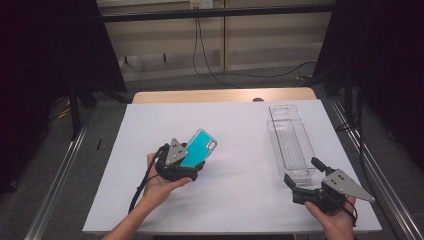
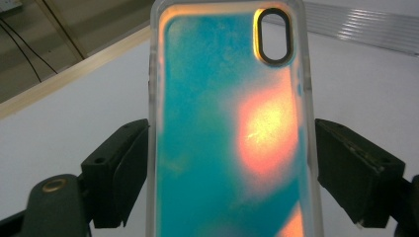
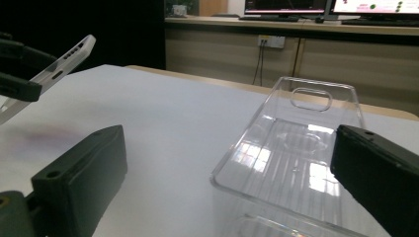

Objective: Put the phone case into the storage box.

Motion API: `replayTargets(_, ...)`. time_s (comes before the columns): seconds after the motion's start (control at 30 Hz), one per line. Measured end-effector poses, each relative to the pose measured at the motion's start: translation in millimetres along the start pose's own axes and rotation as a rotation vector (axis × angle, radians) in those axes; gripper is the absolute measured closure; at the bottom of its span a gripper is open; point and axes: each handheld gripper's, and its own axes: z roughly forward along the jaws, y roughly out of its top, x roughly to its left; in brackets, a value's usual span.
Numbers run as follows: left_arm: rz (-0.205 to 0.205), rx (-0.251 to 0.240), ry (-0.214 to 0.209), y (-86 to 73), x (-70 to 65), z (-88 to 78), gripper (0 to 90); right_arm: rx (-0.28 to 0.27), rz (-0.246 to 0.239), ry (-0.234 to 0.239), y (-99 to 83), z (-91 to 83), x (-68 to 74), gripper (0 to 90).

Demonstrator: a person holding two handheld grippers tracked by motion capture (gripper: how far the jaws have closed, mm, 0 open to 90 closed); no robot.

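A teal and orange phone case (image 1: 199, 147) with a clear rim is held up off the white table (image 1: 235, 125), tilted up and to the right. My left gripper (image 1: 192, 162) is shut on the phone case's lower part; in the left gripper view both black jaws press the phone case (image 2: 227, 128) at its long sides, camera cutout at the top. A clear plastic tray (image 1: 291, 142) lies lengthwise at the right of the table. My right gripper (image 1: 303, 172) stands open at the near end of the clear plastic tray (image 3: 296, 158), nothing between its jaws.
The white table top rests on a wooden board (image 1: 220, 95) that shows at the far edge. Metal rails (image 1: 55, 180) run along both sides of the table, and dark curtains and cables stand behind it. The phone case (image 3: 59, 69) appears at the left of the right gripper view.
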Motion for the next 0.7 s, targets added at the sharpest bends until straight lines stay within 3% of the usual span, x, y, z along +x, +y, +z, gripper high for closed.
replayTargets(0.4,0.003,-0.004,-0.019,5.2,-11.0,5.9,17.3,0.033,-0.036,0.071,7.4,15.4,13.1,1.1)
replayTargets(0.57,0.024,0.002,-0.034,8.5,-19.6,12.3,17.2,0.072,-0.043,0.096,14.4,27.0,17.4,2.6)
replayTargets(0.7,0.03,-0.003,-0.04,11.3,-23.8,15.3,17.3,0.067,-0.048,0.109,19.0,36.4,21.7,2.2)
